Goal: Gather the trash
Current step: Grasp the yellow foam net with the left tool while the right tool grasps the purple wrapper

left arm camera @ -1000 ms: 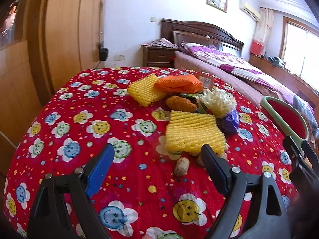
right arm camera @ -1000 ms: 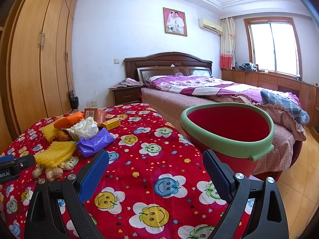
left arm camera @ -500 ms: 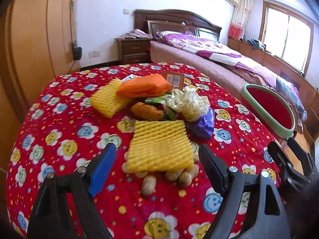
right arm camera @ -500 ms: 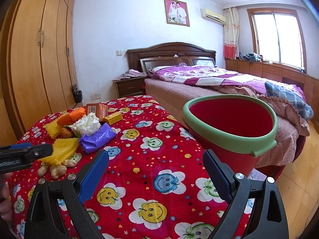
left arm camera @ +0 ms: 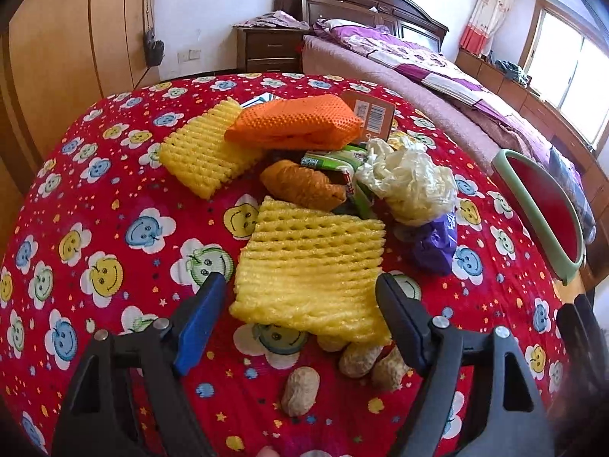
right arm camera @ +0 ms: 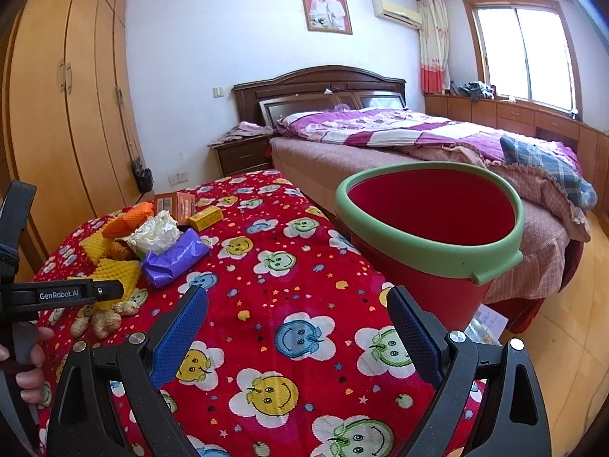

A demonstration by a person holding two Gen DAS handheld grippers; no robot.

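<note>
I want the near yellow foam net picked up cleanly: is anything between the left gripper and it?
Nothing visible is. The left gripper is open, its fingers flanking the near yellow foam net, which is not yet gripped. The beige peanuts lie partly under its near edge, below the fingers rather than in their path.

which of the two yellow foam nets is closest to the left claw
The yellow foam net lying between the open left claw fingers, over the peanuts. The other yellow net lies farther back, beside the orange net.
</note>
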